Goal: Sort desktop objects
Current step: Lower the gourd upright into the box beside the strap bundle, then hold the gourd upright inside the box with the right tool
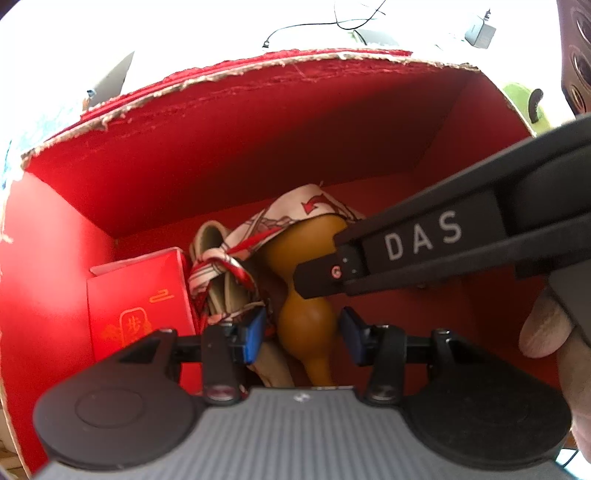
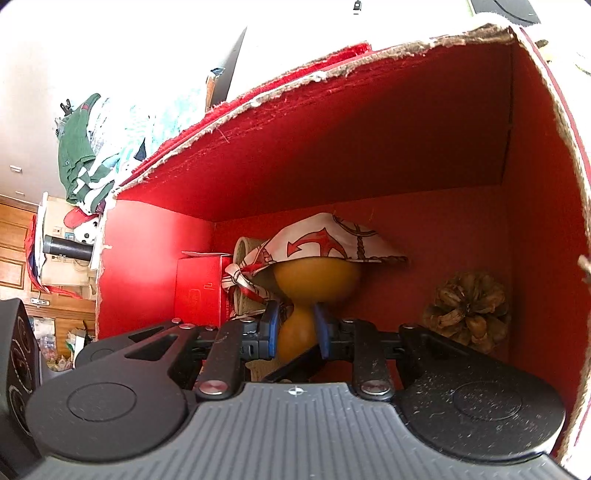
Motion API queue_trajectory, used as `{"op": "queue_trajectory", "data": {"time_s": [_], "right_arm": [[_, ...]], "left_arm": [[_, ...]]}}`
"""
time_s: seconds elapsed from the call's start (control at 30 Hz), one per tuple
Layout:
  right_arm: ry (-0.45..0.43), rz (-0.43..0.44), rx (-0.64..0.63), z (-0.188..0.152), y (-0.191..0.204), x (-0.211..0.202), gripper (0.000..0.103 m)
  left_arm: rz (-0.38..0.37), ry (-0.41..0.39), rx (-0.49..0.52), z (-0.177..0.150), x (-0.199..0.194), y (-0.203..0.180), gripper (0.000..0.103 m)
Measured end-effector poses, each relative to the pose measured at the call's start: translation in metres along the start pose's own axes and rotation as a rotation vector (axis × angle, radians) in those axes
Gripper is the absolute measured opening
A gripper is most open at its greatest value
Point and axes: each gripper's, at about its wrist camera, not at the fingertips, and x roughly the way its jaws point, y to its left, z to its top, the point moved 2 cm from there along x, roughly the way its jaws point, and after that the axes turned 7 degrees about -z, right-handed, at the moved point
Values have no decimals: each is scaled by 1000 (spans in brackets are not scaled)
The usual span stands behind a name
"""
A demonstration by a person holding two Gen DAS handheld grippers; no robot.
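Inside the red box [image 2: 155, 258], left to right, a small red carton [image 2: 199, 291], then the gourd [image 2: 317, 280] under a patterned scarf [image 2: 325, 240]; my left gripper [image 1: 303, 334] is spread around it, my right gripper [image 2: 297, 328] pinches its waist, a pinecone [image 2: 469, 310] rightmost.

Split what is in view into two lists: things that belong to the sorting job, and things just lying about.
Part of the job:
- gourd, gripped at its waist by the right gripper
- patterned scarf draped over it
- small red packet
- pine cone
- red box holding all these
- left gripper, jaws open

Lying about:
- green clothing
- black cable
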Motion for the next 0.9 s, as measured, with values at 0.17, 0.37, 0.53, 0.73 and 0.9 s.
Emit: {"op": "queue_trajectory", "data": {"time_s": [0.17,0.37,0.53,0.73,0.9], "right_arm": [[1,-2,3,0,0,0,25],[3,-3,7,1,-2,1,25],[0,-3,4,1,-2,0,25],[-1,-2,3,2,-2,0,25],[2,-3,7,1,-2,1,25]], "left_arm": [[9,-2,7,-17,2,-10,49],[17,-2,13,-16,2,-21,49],[22,-2,18,-17,1,-23,49],[20,-2,20,-15,-4,-12,49],[19,-2,22,-15,-4,-10,49]]}}
